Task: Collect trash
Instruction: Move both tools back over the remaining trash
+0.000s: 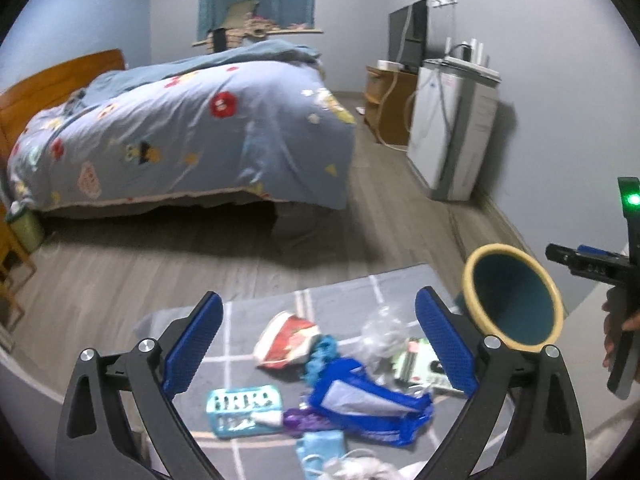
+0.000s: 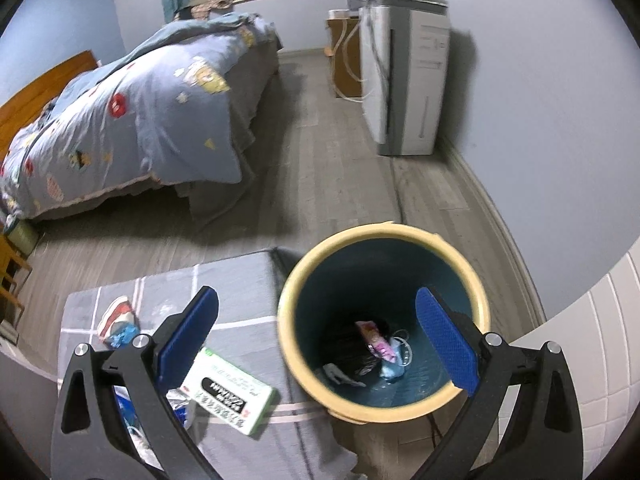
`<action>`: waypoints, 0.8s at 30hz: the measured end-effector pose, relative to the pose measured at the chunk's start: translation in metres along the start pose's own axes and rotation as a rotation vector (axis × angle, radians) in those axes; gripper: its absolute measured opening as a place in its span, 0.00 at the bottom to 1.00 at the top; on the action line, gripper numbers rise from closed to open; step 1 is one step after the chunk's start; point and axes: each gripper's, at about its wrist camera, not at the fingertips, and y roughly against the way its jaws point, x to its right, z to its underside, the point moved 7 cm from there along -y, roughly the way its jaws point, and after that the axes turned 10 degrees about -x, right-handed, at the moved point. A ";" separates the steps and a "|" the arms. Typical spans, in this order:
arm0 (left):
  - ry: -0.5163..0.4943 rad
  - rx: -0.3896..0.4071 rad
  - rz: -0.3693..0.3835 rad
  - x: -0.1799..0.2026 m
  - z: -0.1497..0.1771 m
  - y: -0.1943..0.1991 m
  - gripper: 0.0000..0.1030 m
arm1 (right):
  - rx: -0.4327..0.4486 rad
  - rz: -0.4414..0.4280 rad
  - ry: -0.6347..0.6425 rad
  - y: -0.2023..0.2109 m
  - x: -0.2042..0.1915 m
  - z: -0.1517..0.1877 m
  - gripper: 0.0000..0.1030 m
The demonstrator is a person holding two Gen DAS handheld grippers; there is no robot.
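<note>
My left gripper is open and empty above a pile of trash on a grey grid-patterned cloth: a red and white wrapper, a blue plastic bag, a teal blister pack, a crumpled clear bag and a green and white box. My right gripper is open and empty over the yellow-rimmed teal bin, which holds a pink wrapper and other scraps. The box lies left of the bin. The bin shows right of the pile.
A bed with a blue patterned quilt fills the left and middle of the room. A white appliance and a wooden cabinet stand along the right wall. The right hand-held gripper body shows at the far right.
</note>
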 end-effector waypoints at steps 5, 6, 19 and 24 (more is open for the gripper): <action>0.057 -0.025 -0.009 -0.028 0.010 -0.004 0.93 | -0.040 -0.016 0.061 -0.014 -0.036 0.005 0.94; 0.066 -0.027 -0.007 -0.032 0.011 -0.004 0.93 | -0.050 -0.024 0.065 -0.016 -0.042 0.006 0.94; 0.093 -0.100 -0.039 -0.068 0.030 -0.031 0.93 | -0.145 -0.079 0.142 -0.060 -0.129 0.017 0.94; 0.120 -0.147 -0.049 -0.080 0.030 -0.058 0.93 | -0.170 -0.048 0.208 -0.084 -0.150 0.017 0.94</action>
